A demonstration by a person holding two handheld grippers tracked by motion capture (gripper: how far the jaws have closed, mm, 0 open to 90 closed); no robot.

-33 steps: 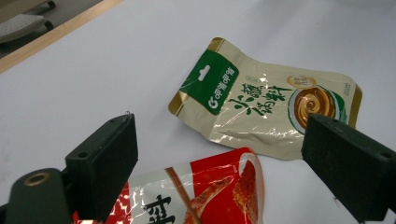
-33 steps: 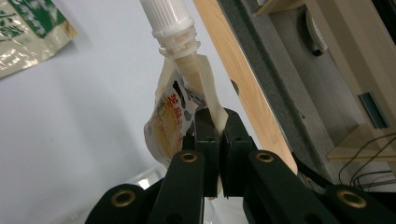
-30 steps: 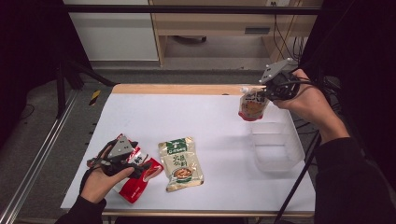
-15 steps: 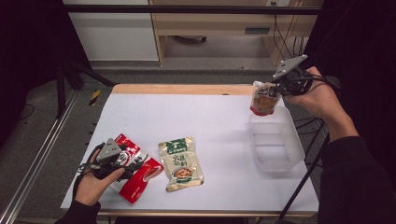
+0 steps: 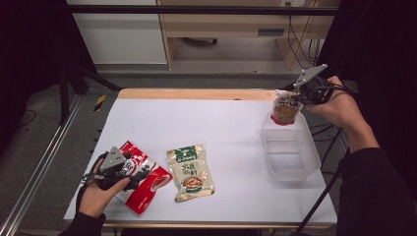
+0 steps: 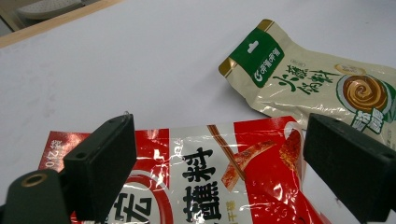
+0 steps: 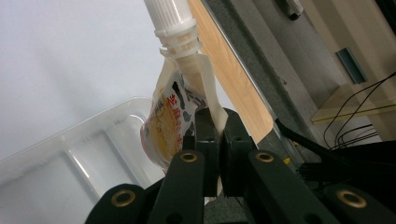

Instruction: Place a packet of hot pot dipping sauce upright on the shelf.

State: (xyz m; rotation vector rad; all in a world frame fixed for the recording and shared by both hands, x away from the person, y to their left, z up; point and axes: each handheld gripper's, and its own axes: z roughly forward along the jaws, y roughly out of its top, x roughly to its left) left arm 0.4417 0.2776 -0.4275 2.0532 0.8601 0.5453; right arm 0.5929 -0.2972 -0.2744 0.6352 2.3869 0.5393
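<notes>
My right gripper (image 5: 297, 97) (image 7: 217, 123) is shut on the edge of a spouted pouch (image 5: 285, 109) (image 7: 173, 123) with a white cap, which hangs over the far end of a clear plastic bin (image 5: 290, 150) (image 7: 70, 158) at the table's right. My left gripper (image 5: 129, 168) (image 6: 219, 154) is open low over a red sauce packet (image 5: 142, 182) (image 6: 210, 177) near the front left, its jaws standing on either side of the packet. A beige snack packet with a green top (image 5: 189, 172) (image 6: 317, 81) lies flat just right of the red one.
The white table (image 5: 211, 128) has a wooden strip along its far edge (image 5: 196, 93). A black metal frame and floor rails run along the left. Cables hang behind the right side. The person's dark sleeve reaches in at the right.
The right gripper carried the spouted pouch rightward and down, from over the table to above the bin. The left gripper shifted left and lowered onto the red packet.
</notes>
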